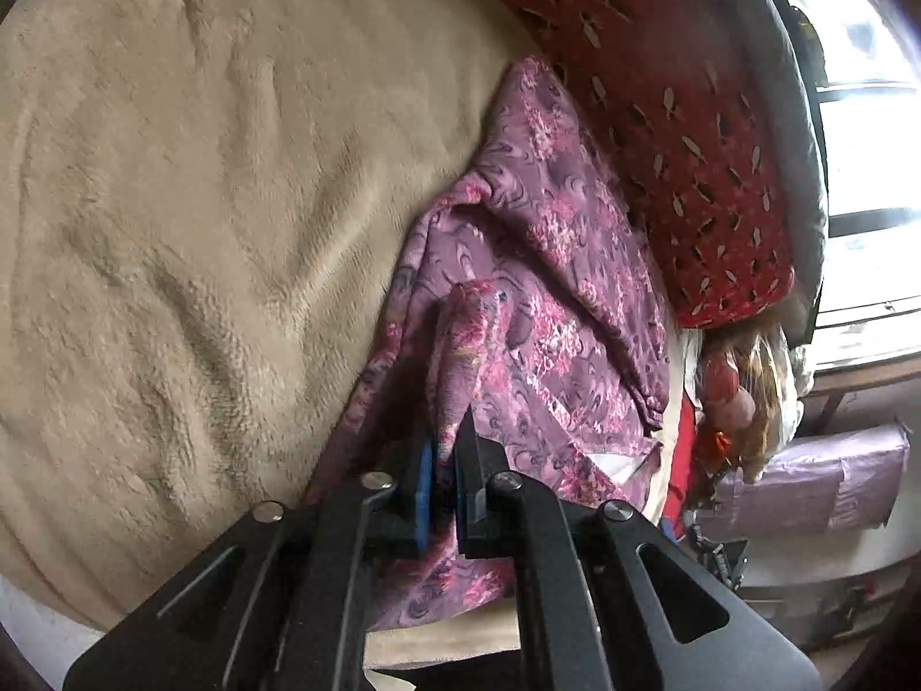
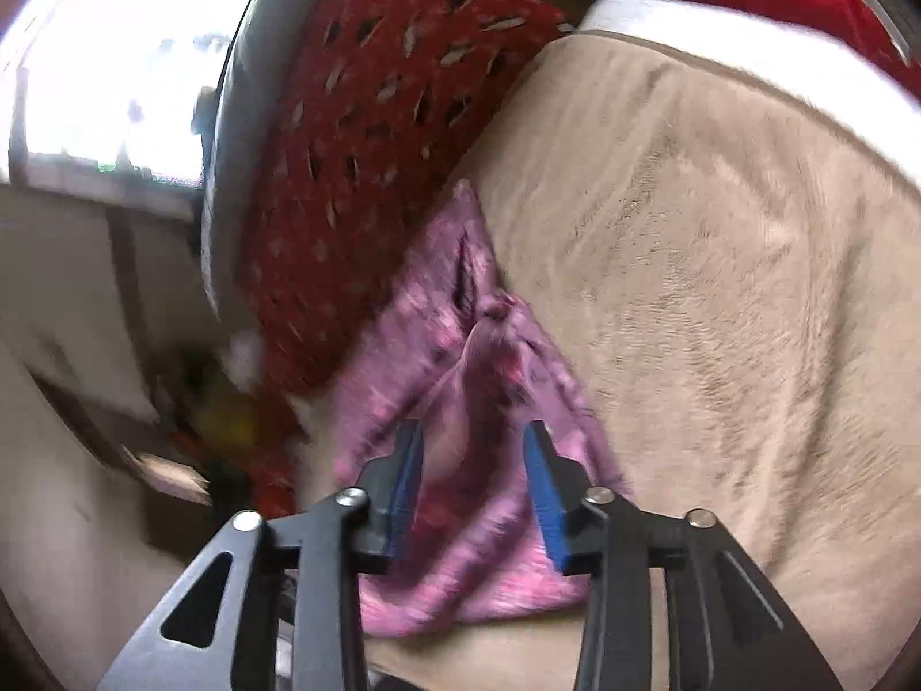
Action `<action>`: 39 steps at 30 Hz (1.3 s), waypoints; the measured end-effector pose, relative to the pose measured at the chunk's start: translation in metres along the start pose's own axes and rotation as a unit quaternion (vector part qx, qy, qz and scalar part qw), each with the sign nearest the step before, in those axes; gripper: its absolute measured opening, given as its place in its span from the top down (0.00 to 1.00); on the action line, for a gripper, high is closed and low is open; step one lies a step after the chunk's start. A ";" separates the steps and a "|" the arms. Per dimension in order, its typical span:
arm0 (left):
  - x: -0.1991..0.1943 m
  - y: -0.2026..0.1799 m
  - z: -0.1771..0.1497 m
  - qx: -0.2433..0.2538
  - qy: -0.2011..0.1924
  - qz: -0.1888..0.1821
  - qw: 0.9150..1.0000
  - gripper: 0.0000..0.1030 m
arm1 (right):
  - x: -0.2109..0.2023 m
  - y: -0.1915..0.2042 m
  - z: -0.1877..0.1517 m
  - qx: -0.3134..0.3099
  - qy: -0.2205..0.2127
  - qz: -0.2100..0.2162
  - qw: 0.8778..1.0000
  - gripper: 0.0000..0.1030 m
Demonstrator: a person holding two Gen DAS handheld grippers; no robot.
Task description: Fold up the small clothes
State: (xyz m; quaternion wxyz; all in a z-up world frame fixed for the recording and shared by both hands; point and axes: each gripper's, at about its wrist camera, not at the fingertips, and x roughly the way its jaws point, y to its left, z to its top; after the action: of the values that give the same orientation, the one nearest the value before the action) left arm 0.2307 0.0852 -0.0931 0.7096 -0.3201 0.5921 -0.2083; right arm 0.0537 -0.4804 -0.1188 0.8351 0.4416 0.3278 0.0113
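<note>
Left gripper [image 1: 446, 449] pinches floral garment [image 1: 535, 265] beside blanket [image 1: 201, 201]

We're looking into a lived-in home here, most likely a bedroom: a fluffy beige blanket [image 1: 201, 201] is spreading across what appears to be a bed, a red patterned cushion [image 1: 679, 132] is leaning at its edge, and daylight is pouring through a window [image 1: 863, 132] right behind it. Below the sill, a heap of mixed household bits [image 1: 742, 397] is piling up beside a taped purple box [image 1: 817, 478].
</note>
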 end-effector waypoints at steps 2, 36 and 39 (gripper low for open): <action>0.005 -0.003 -0.001 0.001 0.008 -0.005 1.000 0.96 | 0.010 0.006 0.001 -0.035 0.008 -0.033 0.999 0.61; -0.018 -0.118 0.148 0.060 -0.155 -0.022 0.986 0.99 | 0.064 0.082 0.124 -0.135 -0.110 -0.005 0.985 0.98; 0.007 -0.115 0.181 0.052 -0.161 0.003 0.986 0.99 | 0.093 0.076 0.152 -0.117 -0.121 -0.014 0.986 0.98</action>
State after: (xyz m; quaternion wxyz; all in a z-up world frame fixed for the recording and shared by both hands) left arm 0.4175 0.0366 -0.0009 0.8120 -0.3100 0.4596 -0.1825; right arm 0.2318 -0.5160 -0.0524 0.9144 0.3347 0.2270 -0.0154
